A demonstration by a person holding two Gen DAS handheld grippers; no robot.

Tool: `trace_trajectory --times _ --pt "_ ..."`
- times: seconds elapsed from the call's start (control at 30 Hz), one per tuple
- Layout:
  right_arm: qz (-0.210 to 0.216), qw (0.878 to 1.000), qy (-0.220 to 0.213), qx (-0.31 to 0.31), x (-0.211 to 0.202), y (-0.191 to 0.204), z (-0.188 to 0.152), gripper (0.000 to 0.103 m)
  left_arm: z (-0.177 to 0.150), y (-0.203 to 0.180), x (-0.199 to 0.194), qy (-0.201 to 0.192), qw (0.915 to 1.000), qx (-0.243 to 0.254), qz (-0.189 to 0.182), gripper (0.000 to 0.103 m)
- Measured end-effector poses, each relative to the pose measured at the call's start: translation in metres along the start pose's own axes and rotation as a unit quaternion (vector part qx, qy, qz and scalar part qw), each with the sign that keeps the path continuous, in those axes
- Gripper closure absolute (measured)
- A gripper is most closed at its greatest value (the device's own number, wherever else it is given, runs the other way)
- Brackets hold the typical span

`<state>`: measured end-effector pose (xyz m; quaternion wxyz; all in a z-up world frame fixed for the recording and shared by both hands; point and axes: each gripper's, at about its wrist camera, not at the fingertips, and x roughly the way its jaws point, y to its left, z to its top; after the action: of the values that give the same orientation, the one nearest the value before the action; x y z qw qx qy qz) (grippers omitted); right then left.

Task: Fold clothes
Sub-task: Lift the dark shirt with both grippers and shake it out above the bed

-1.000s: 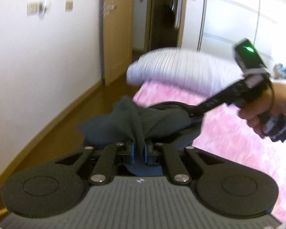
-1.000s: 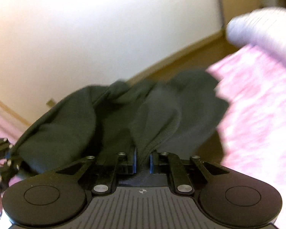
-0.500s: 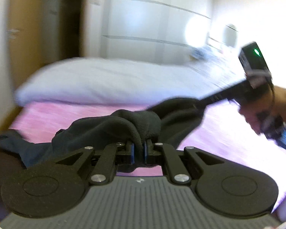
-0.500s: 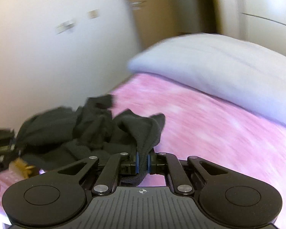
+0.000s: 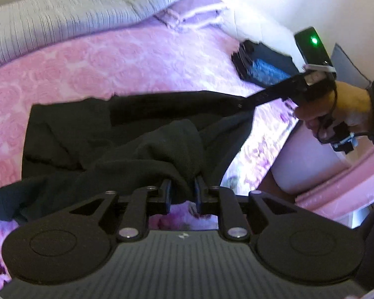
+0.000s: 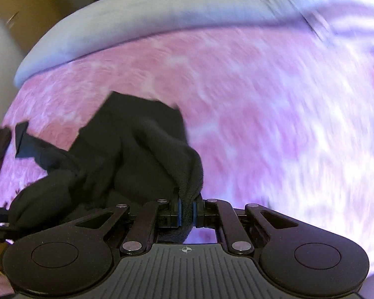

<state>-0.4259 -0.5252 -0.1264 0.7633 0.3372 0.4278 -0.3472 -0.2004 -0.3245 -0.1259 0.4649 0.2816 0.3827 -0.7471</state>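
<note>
In the left wrist view we see our left gripper [image 5: 183, 191] low in the middle of the frame, its jaws pressed in on a thick bunch of the black garment [image 5: 127, 137]. The cloth rises from between the fingers [image 5: 167, 192] as a rounded hump, then spreads to the left and upward across the pink bedspread [image 5: 99, 62]. Its far edge runs roughly straight across the middle of the frame. At the right end of that edge our right gripper [image 5: 244, 105] pinches the cloth, with its long black body slanting toward the upper right. A green light glows on the top of that tool, and the hand [image 5: 336, 109] that holds it shows at the right edge, with a dark sleeve behind it. A pale ribbed pillow [image 5: 62, 17] lies along the top left of the frame. A dark object with a blue patch [image 5: 264, 67] sits on the bed at the upper right; it is too blurred for us to name.

In the right wrist view the right gripper sits low in the middle of the frame, and its blue pads clamp a fold of the same garment. The rest of the cloth tumbles to the left over the bedspread. This view is smeared, so we cannot make out the finer folds.
</note>
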Motion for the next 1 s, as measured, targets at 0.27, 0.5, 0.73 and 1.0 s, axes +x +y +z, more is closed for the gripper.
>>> trace_trajectory --times 0.27,0.5,0.73,1.0 --pt "-0.005 0.992 0.119 -0.036 0.032 0.013 -0.022 0.075 -0.063 0.025 -0.041 0.056 0.9971 -0.047 0.023 0.102" --pt "0.004 0.986 0.057 -0.156 0.025 0.083 0.010 0.039 -0.102 0.108 -0.049 0.058 0.9783 -0.178 0.088 0.061" --pt "0.101 0.924 0.084 -0.358 0.122 0.194 0.024 0.034 -0.109 0.167 -0.009 0.030 0.9508 -0.278 0.132 0.060" --pt "0.253 0.779 0.111 -0.564 0.261 0.306 0.028 0.025 -0.138 0.105 0.007 -0.036 0.8972 -0.411 0.158 0.052"
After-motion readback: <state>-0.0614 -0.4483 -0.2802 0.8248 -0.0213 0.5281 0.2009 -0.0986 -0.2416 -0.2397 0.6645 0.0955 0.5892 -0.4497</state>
